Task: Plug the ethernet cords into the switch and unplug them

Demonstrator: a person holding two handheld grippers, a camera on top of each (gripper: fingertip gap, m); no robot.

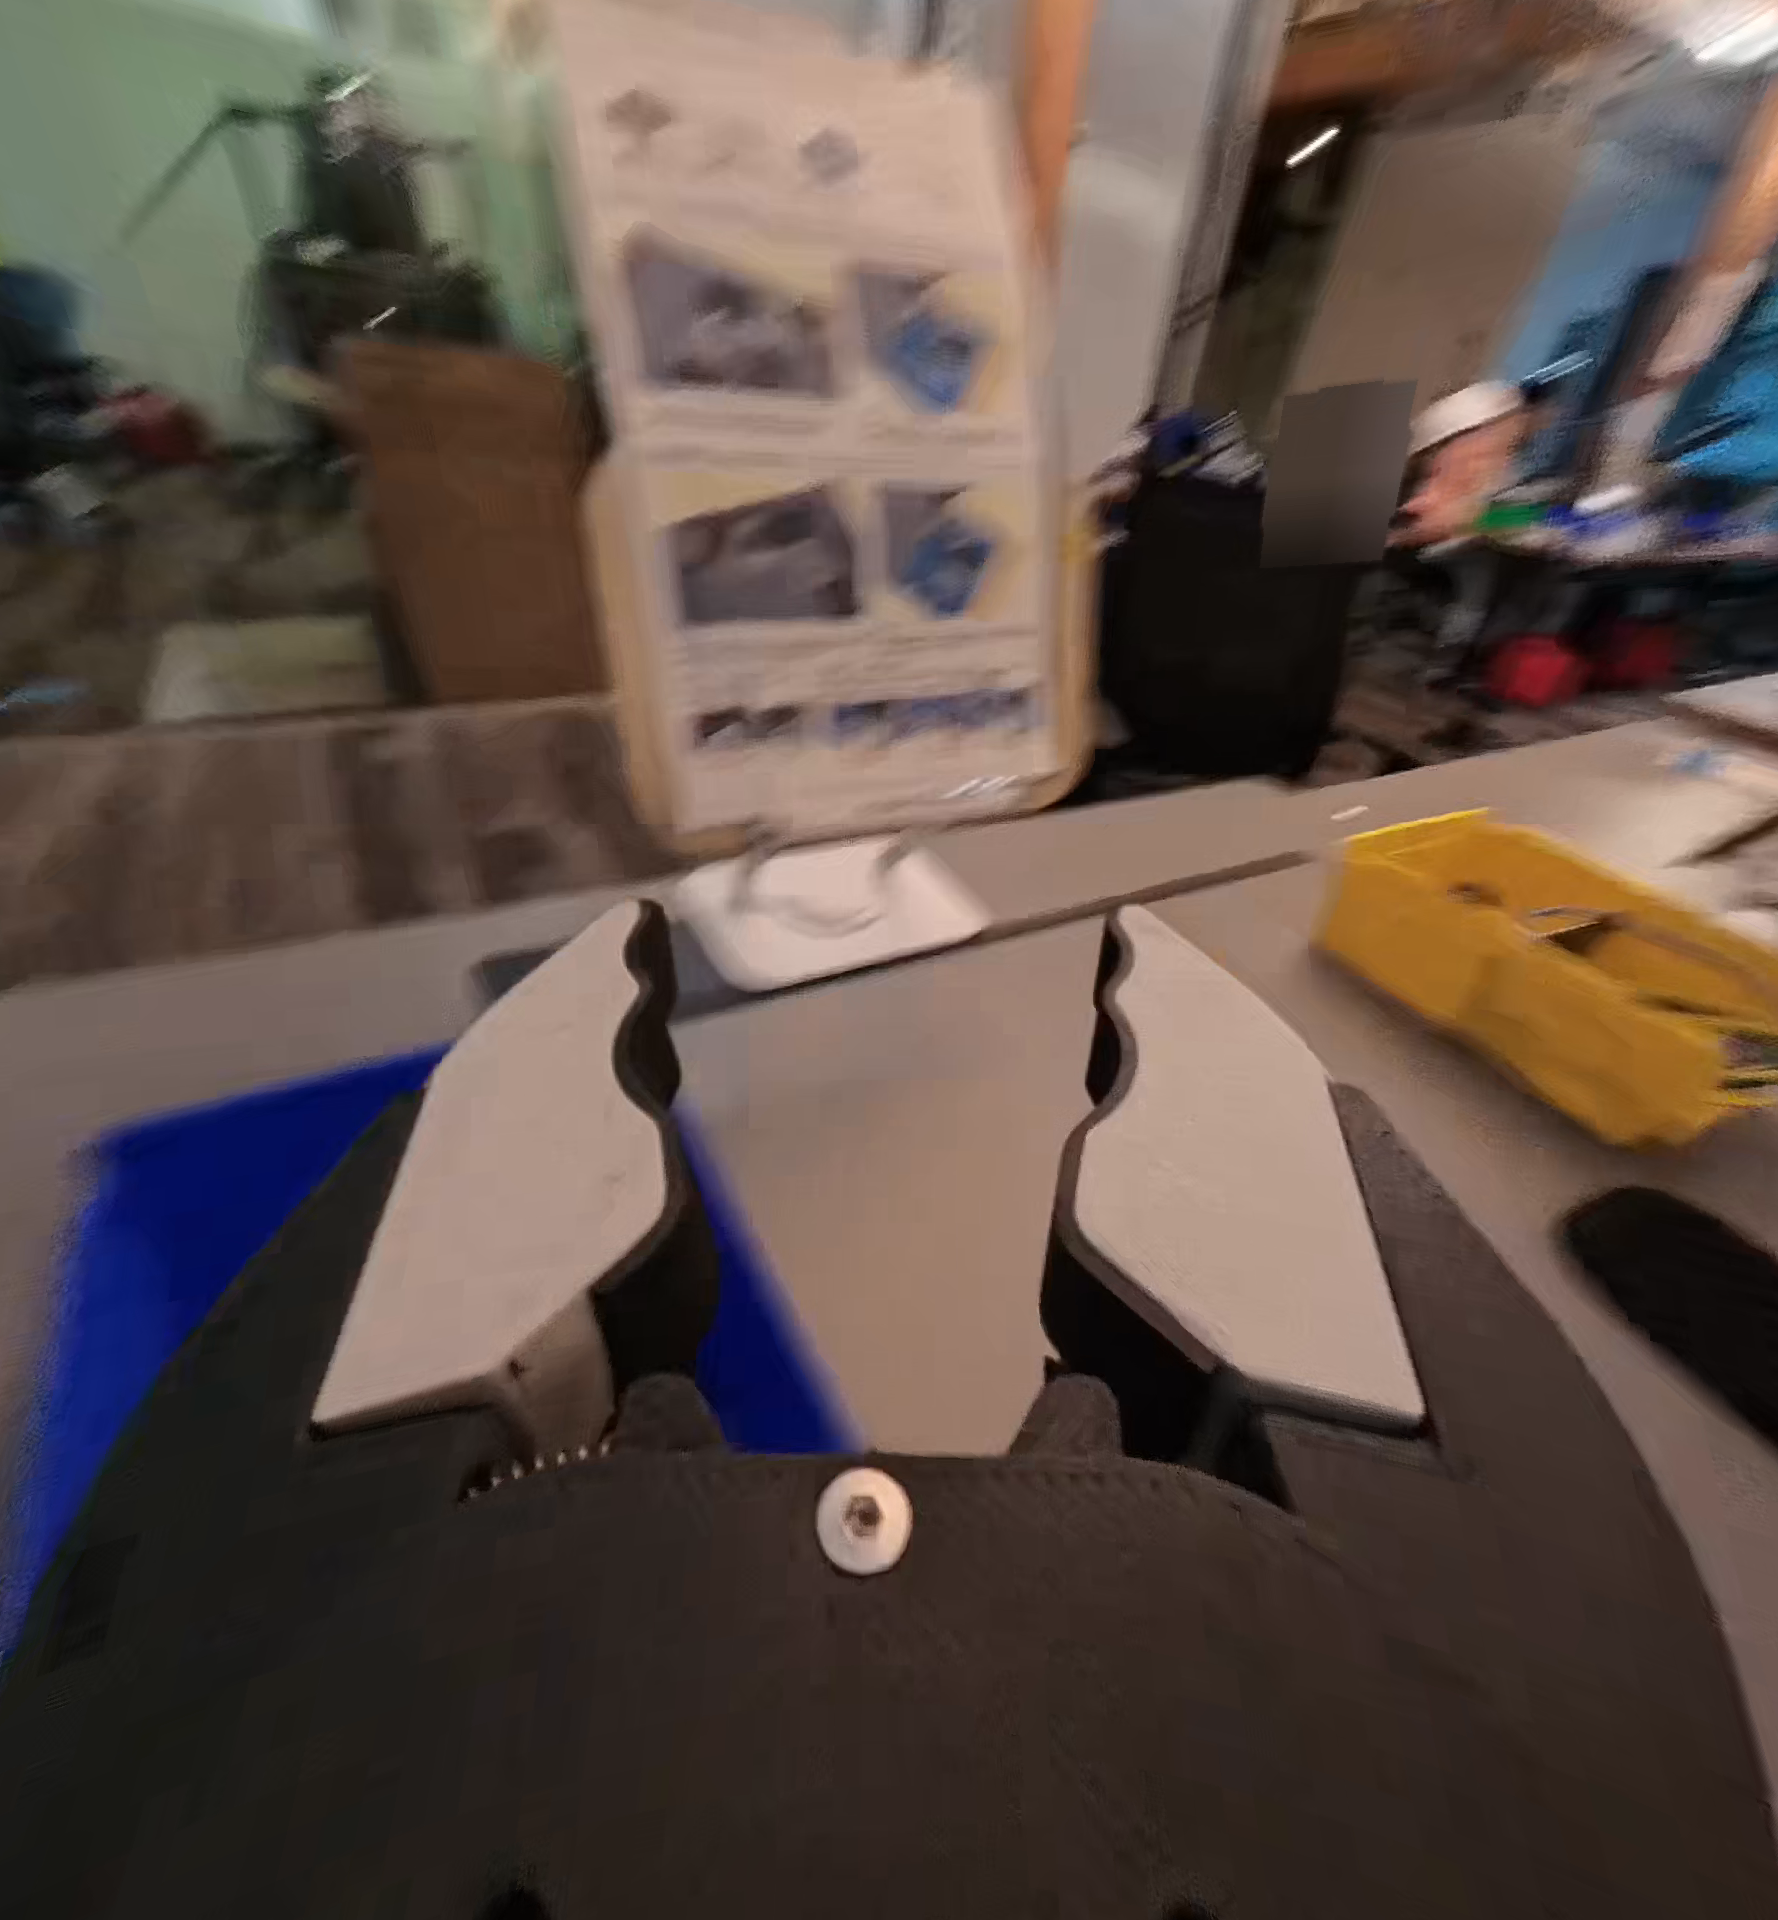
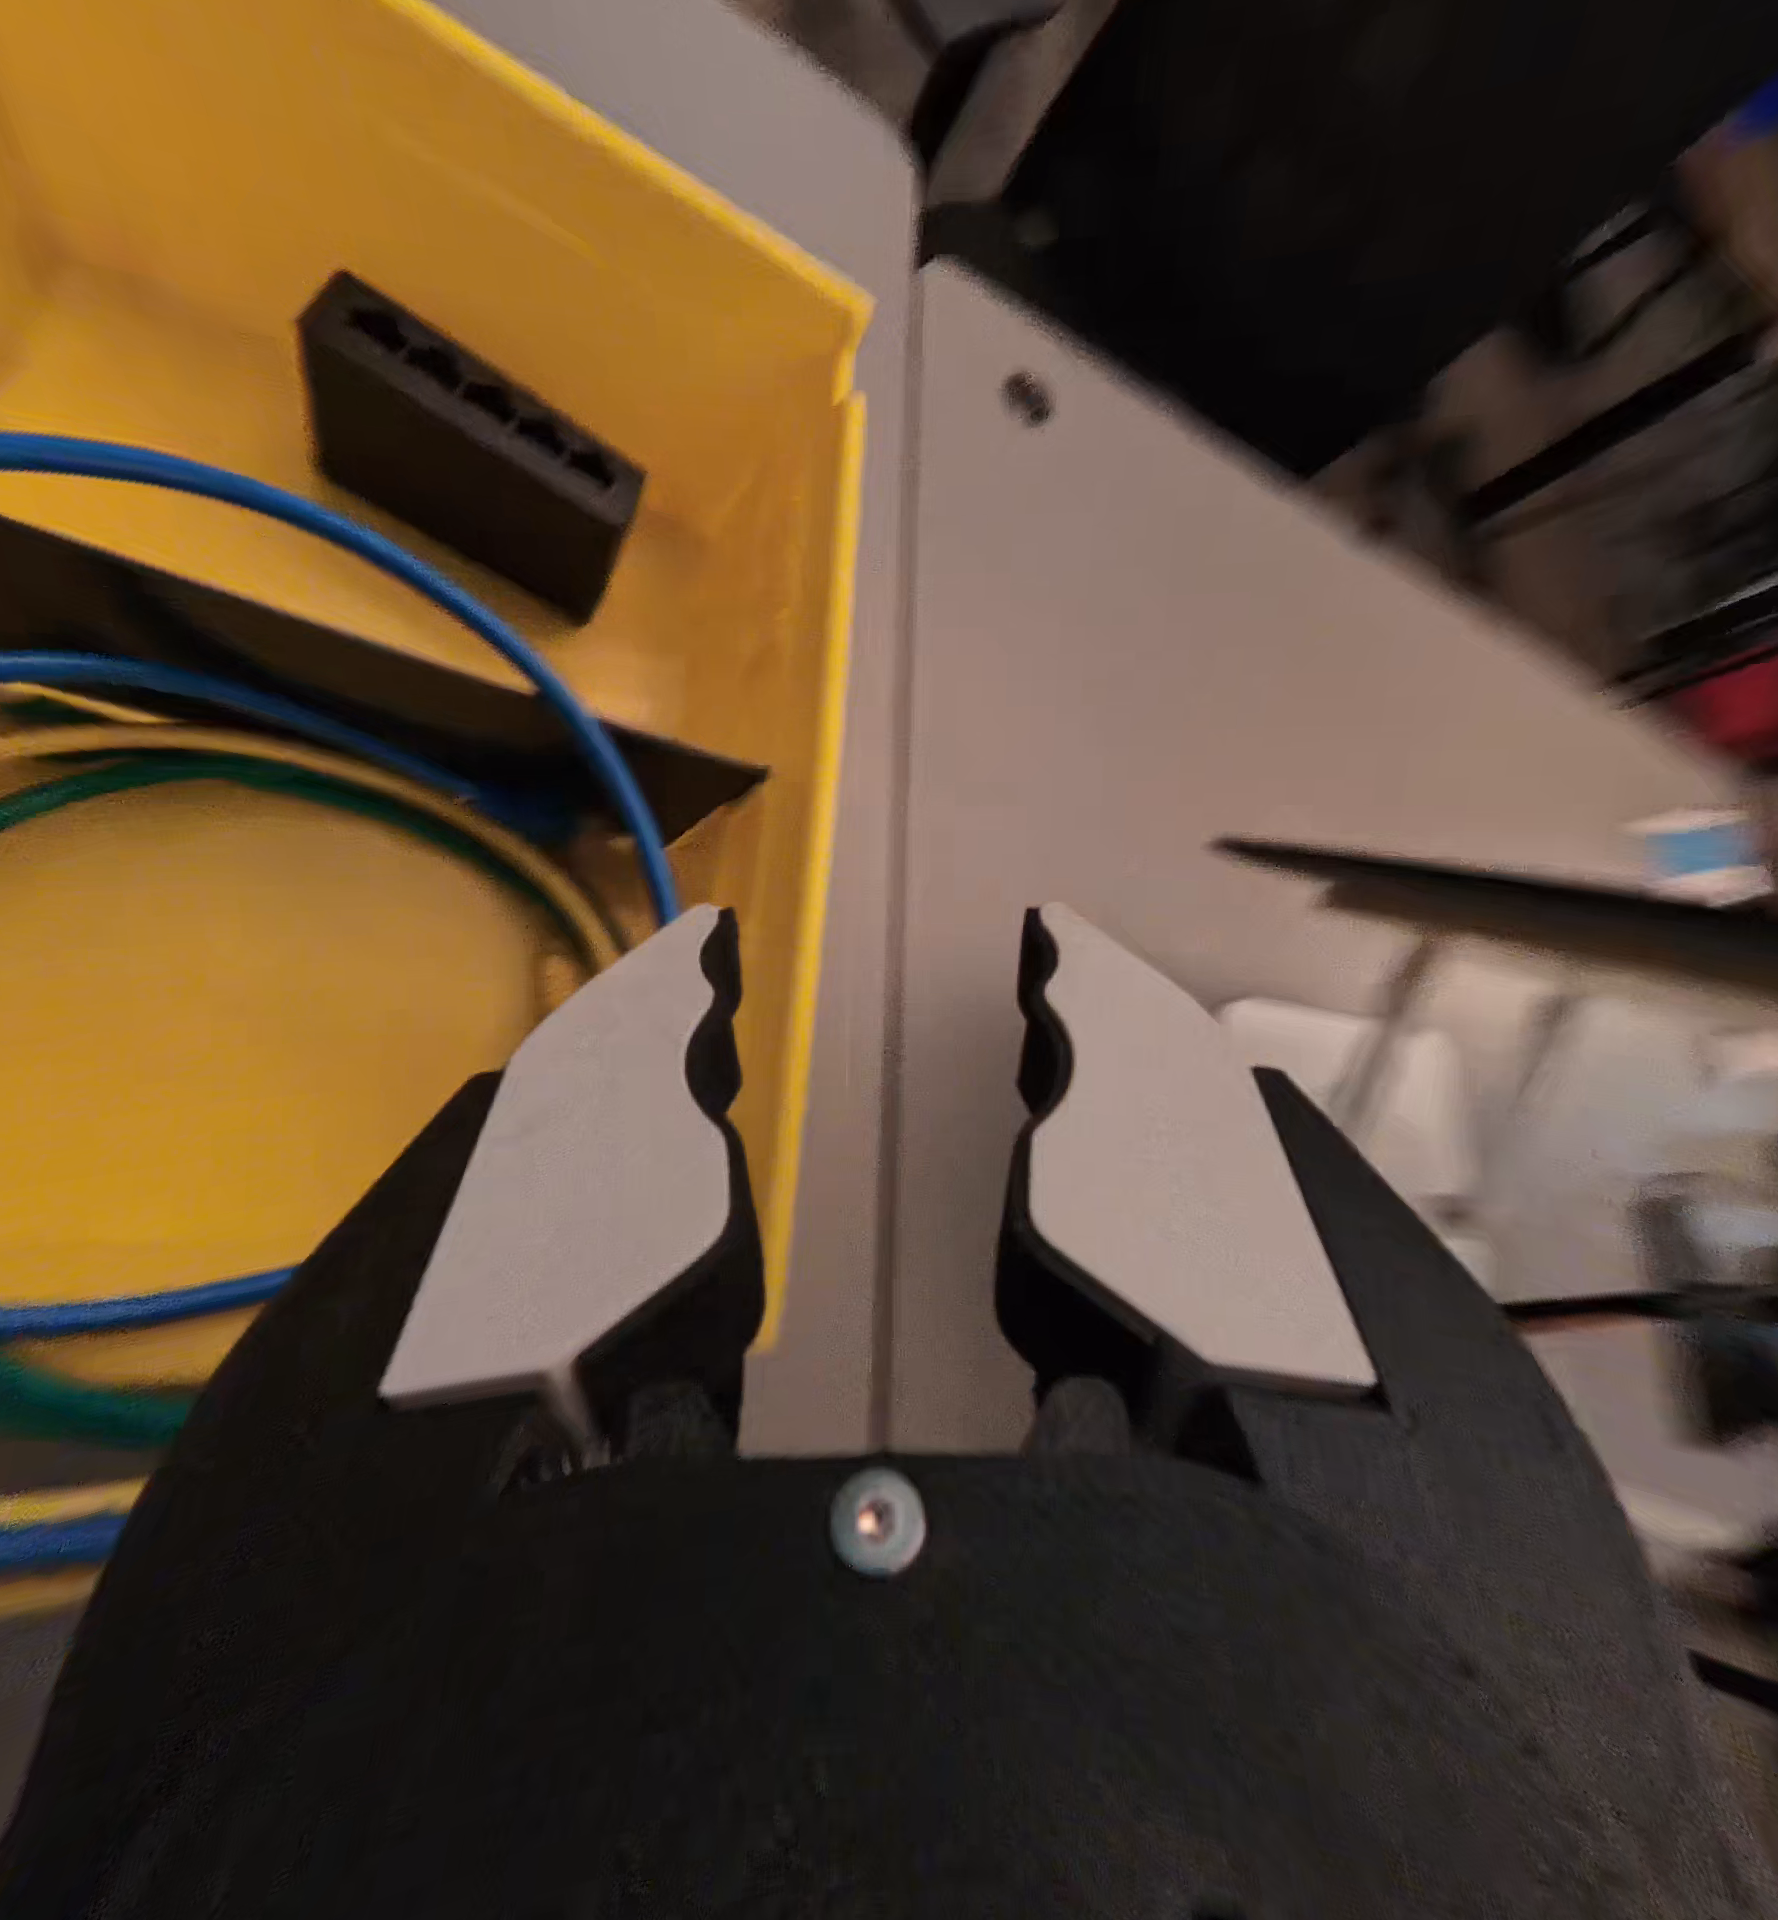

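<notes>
The grey bench (image 1: 864, 1143) lies under both claws. A yellow bin (image 2: 189, 260) sits ahead and left of the right claw (image 2: 877, 920), its near wall just beside that claw's left finger. In the left wrist view the same bin (image 1: 1550, 987) is ahead and well to the right of the left claw (image 1: 880, 925), and a blue bin (image 1: 189, 1247) lies under its left side. Both claws are spread wide and hold nothing. In the yellow bin, the black switch (image 2: 469, 447) rests ahead-left of the right claw, ports up. Blue cords (image 2: 365, 540) and a green cord (image 2: 241, 784) coil nearer, loose, none plugged in.
</notes>
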